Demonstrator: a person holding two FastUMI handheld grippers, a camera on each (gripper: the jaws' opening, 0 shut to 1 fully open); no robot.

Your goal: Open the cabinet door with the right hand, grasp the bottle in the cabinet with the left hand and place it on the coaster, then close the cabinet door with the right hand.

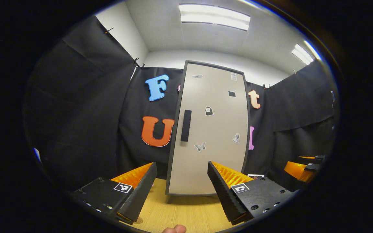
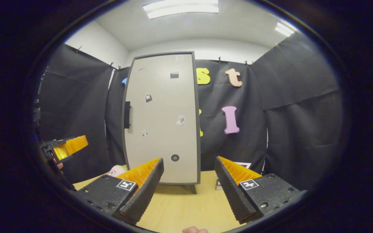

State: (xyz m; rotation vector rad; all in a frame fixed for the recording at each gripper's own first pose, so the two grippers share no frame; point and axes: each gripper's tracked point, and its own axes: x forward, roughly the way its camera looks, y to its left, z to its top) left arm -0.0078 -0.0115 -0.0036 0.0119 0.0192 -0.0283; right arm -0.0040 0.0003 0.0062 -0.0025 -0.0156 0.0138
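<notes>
A tall pale cabinet (image 1: 207, 129) stands upright on a wooden surface (image 1: 186, 213), its door (image 2: 162, 116) closed flat, so no step of the task looks done yet: the door is to be opened, the bottle taken out and set on the coaster, the door shut again. The bottle is presumably inside the cabinet — behind the closed door it cannot be seen — and I cannot pick out the coaster with certainty.

From left to right: the left gripper (image 1: 181, 186) is held low over the surface, level, its fingers spread apart and grasping nothing, pointed at the lower part of the door. A dark vertical handle (image 1: 186, 125) sits near the door's left edge. The right gripper (image 2: 189, 186) is alongside, also low and level, fingers parted and empty — aimed at the door's lower right part, well short of the handle.
</notes>
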